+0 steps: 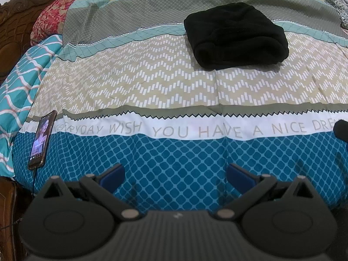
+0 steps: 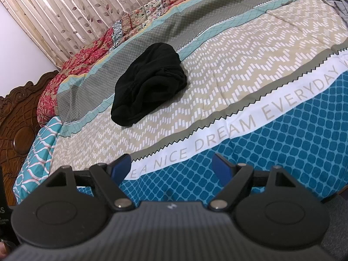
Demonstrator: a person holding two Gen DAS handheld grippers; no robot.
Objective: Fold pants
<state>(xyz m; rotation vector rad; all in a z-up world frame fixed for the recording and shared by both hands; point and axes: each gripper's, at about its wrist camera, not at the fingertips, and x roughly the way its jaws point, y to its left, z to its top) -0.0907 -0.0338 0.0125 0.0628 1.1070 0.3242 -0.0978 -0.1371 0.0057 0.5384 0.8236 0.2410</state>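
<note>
Left gripper point(image 1: 175, 175) and right gripper point(image 2: 173, 166): jaws apart, empty, well short of black pants point(image 1: 236, 35) folded compactly on bedsheet point(image 1: 152, 82)

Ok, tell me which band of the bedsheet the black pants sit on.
The black pants straddle the beige zigzag band and grey band, far from the blue band.

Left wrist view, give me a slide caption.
Open left gripper faces folded black pants on a patterned bedsheet, phone at left.

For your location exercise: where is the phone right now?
In the left wrist view, the phone lies at the bedsheet's left edge, far from the black pants.
</note>
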